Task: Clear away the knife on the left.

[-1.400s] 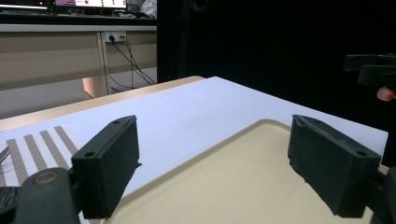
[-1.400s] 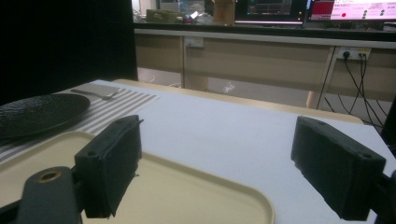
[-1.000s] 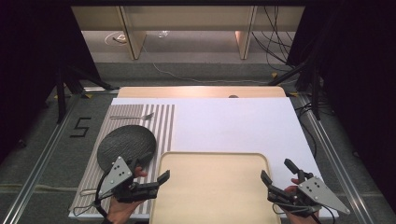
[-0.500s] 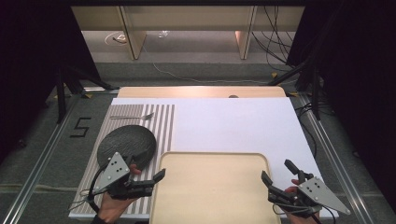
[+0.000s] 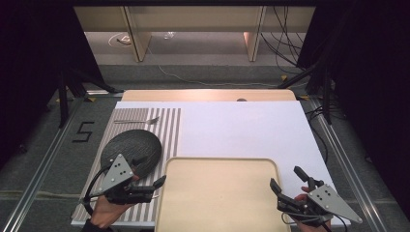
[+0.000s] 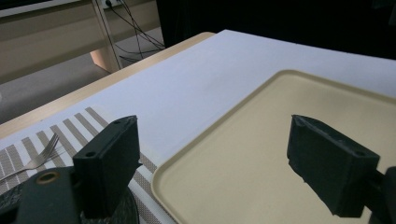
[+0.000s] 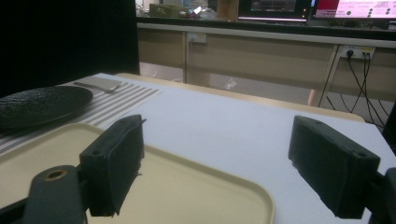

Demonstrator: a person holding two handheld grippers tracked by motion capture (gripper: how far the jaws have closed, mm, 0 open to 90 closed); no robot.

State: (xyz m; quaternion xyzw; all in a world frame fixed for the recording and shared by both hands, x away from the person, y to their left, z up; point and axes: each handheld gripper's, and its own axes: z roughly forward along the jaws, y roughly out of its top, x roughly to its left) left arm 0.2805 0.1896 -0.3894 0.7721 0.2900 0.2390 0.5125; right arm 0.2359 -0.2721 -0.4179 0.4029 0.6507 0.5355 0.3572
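While jaws gape wide, left hand-held gripper (image 5: 155,184) hovers | tray (image 5: 220,162) rim just beside | plate (image 5: 130,148) behind.

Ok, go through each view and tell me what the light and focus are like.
High view: even light on the white table and beige tray, with dark surroundings at both sides. Left gripper view: the near tongs look soft, the tray evenly lit, and the fork is slightly blurred. Right gripper view: dim and grainy, the black plate low in contrast, the background screens bright.
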